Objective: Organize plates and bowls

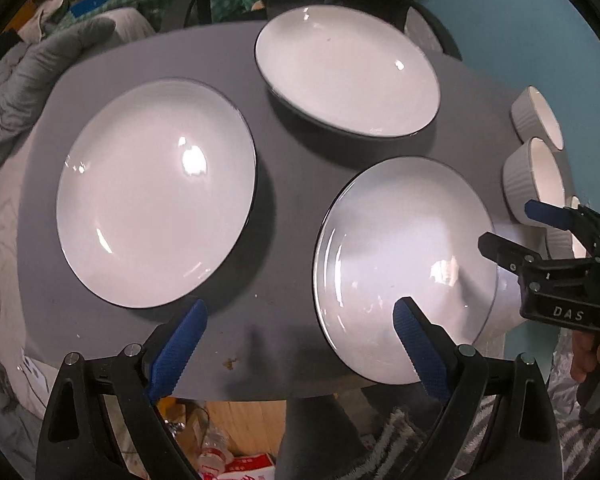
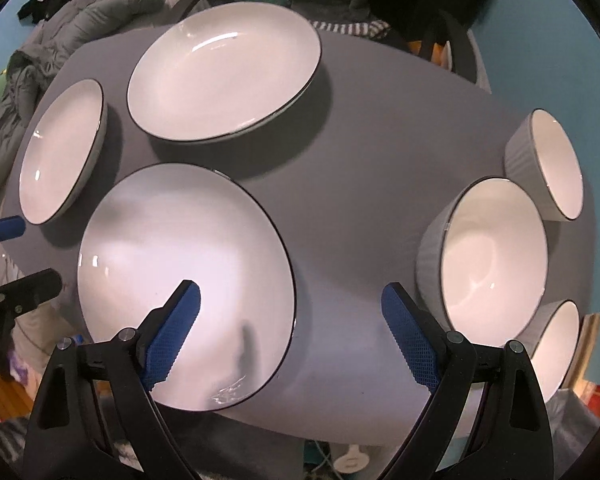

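Three white dark-rimmed plates lie apart on a grey table (image 1: 292,184): a left plate (image 1: 156,192), a far plate (image 1: 346,70) and a near plate (image 1: 404,268). In the right wrist view they are the left plate (image 2: 62,152), the far plate (image 2: 224,70) and the near plate (image 2: 184,284). Three ribbed white bowls stand at the right: far (image 2: 548,164), middle (image 2: 488,260), near (image 2: 556,348). My left gripper (image 1: 300,344) is open and empty, over the table's near edge beside the near plate. My right gripper (image 2: 292,332) is open and empty, between the near plate and the middle bowl; it also shows in the left wrist view (image 1: 508,228).
Grey padded clothing (image 1: 40,76) lies past the table's left edge. Boxes and bottles (image 1: 228,456) sit on the wooden floor below the near edge. A teal wall (image 1: 532,20) stands behind at right. Dark chair backs (image 2: 456,44) stand at the far side.
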`<state>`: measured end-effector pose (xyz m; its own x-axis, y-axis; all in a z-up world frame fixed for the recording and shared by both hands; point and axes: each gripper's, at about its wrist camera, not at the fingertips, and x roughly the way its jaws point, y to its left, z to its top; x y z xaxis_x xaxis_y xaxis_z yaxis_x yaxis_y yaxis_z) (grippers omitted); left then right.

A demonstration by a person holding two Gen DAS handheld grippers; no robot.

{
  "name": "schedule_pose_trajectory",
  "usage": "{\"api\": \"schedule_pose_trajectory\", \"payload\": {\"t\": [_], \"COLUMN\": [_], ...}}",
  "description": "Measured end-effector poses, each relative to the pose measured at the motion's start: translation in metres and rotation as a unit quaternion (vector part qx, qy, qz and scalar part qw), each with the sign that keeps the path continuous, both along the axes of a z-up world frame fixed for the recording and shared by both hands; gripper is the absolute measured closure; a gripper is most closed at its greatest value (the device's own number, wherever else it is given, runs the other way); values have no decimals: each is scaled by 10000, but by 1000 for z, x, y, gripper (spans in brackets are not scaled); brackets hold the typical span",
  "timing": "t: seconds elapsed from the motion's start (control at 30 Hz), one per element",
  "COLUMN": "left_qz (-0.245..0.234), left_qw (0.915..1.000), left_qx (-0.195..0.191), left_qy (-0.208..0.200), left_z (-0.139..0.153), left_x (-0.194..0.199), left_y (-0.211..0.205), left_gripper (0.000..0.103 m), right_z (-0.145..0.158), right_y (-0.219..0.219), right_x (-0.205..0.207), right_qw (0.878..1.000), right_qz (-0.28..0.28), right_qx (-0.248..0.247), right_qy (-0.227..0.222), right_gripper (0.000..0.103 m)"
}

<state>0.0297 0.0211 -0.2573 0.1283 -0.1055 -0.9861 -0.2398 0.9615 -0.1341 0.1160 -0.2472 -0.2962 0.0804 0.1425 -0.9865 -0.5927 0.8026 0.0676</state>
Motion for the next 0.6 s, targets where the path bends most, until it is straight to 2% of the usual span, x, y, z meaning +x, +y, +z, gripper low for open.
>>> {"api": "schedule_pose_trajectory", "payload": {"t": [0.07,0.27,0.4,0.47,0.53,0.6], "left_qz": [39,98,140,170,219,251], "left_qw": [9999,9996,9992,9988,9983,9979], "left_qx": [-63,-71,-104,-143,-221,-333], "left_qy": [90,267,373,445,489,506], "left_z": [-6,-19,-27,-31,-34,-35], "left_x": [1,0,2,5,7,9], "left_y": [1,-2,0,0,0,2], "left_gripper": [14,14,17,24,26,29], "right_z": [-3,-16,-19,-26,-32,-33], "right_y": [0,-3,-2,2,0,-2], "right_x": [1,3,5,4,5,2], "right_qw": [10000,9997,9993,9990,9984,9979], "right_qz": [69,39,32,35,6,-66], "right_qx": [-30,-25,49,76,56,52], "right_qy": [7,221,376,442,566,637], "right_gripper": [12,23,26,36,46,61]}}
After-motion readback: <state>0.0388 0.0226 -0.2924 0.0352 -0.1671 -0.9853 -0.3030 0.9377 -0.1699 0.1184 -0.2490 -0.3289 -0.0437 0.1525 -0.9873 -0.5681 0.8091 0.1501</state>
